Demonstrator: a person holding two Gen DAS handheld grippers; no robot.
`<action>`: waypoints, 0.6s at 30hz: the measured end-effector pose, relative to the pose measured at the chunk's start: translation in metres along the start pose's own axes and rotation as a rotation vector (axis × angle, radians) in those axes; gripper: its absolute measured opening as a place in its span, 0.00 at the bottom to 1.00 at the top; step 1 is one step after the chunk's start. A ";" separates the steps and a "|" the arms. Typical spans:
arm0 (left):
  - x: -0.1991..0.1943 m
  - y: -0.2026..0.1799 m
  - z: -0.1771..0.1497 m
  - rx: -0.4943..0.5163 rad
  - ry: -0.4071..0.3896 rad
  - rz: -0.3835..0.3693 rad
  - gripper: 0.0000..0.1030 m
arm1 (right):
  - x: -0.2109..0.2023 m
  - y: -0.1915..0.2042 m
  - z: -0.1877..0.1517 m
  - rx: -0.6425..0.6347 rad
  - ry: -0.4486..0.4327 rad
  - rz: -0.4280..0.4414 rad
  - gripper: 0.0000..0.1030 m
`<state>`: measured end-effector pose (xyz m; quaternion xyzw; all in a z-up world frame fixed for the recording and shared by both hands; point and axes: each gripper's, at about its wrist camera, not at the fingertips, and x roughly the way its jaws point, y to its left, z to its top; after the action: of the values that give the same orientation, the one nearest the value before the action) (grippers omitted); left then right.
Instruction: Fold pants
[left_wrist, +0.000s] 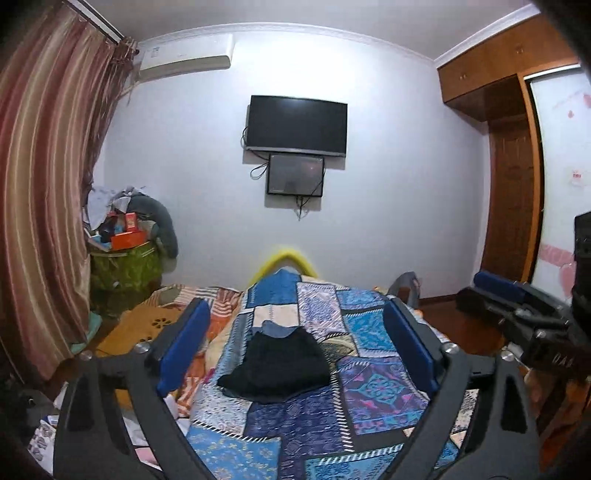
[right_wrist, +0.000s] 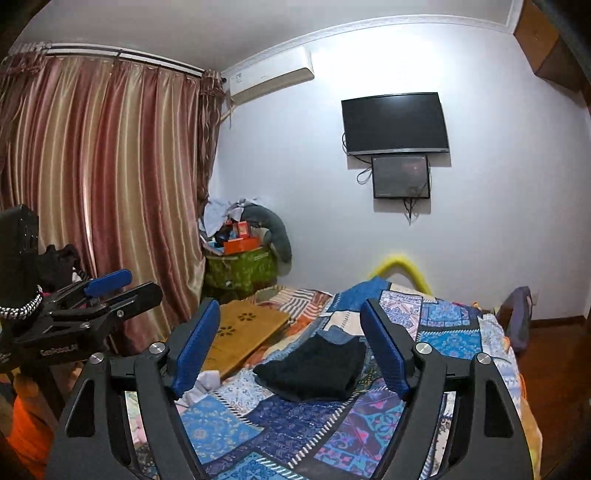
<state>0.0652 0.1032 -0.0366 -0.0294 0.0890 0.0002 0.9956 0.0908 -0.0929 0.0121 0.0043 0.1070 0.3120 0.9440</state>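
Observation:
The black pants (left_wrist: 279, 363) lie in a folded bundle on the blue patchwork bedspread (left_wrist: 306, 424), with a grey-blue cloth edge showing behind them. They also show in the right wrist view (right_wrist: 314, 371). My left gripper (left_wrist: 295, 343) is open and empty, held above the bed short of the pants. My right gripper (right_wrist: 291, 350) is open and empty, also held back from the pants. The right gripper shows at the right edge of the left wrist view (left_wrist: 517, 306); the left gripper shows at the left of the right wrist view (right_wrist: 110, 291).
A wooden board (right_wrist: 245, 332) lies on the bed's left side. A striped curtain (right_wrist: 99, 184) hangs at left, beside a cluttered green basket (right_wrist: 242, 271). A TV (left_wrist: 297, 125) hangs on the far wall. A wooden wardrobe (left_wrist: 509, 206) stands at right.

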 end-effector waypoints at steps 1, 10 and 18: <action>-0.001 -0.001 0.000 0.004 -0.006 0.007 0.98 | 0.000 0.000 -0.002 0.004 0.002 -0.002 0.77; 0.001 -0.008 -0.007 0.034 -0.011 0.042 0.99 | -0.002 0.001 -0.008 0.009 -0.010 -0.049 0.99; 0.002 -0.007 -0.008 0.030 -0.008 0.046 1.00 | -0.006 0.002 -0.010 0.017 -0.008 -0.055 1.00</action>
<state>0.0661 0.0956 -0.0445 -0.0122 0.0858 0.0221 0.9960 0.0831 -0.0955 0.0036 0.0106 0.1058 0.2851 0.9526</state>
